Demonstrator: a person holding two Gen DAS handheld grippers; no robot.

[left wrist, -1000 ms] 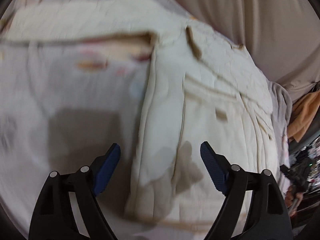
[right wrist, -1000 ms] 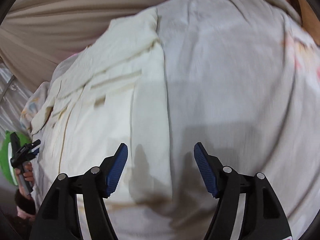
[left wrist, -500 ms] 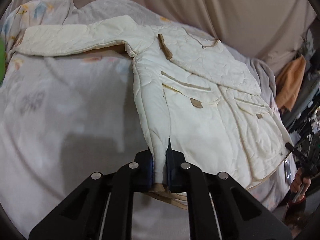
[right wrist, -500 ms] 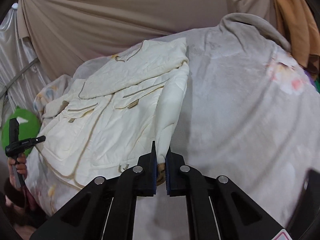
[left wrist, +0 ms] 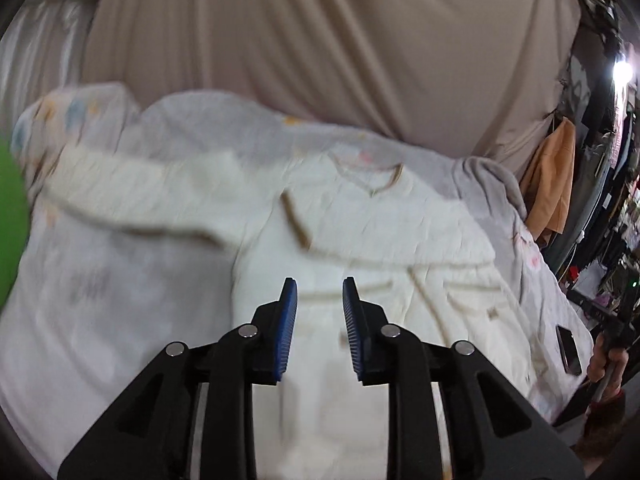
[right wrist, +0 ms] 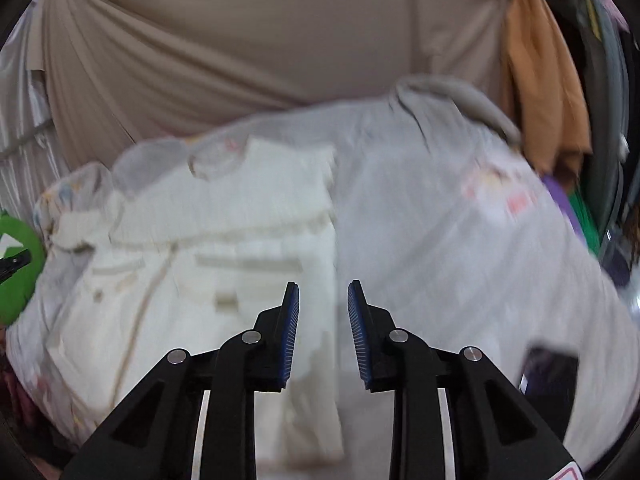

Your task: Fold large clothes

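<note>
A cream jacket [left wrist: 360, 240] lies spread on a grey blanket [right wrist: 460, 260] as the left gripper [left wrist: 319, 312] and right gripper [right wrist: 322, 316] hover above, narrow jaws opening, nothing between them.

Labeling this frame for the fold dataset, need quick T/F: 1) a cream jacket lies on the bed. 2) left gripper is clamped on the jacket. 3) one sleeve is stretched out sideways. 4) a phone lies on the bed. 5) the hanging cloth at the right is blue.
1) The cream jacket lies on the bed cover. True.
2) The left gripper is clamped on the jacket. False: its jaws are opening, nothing between them; same for the right gripper.
3) One sleeve is stretched out sideways. True.
4) A phone lies on the bed. True, near its right edge.
5) The hanging cloth at the right is blue. False: it is orange.
</note>
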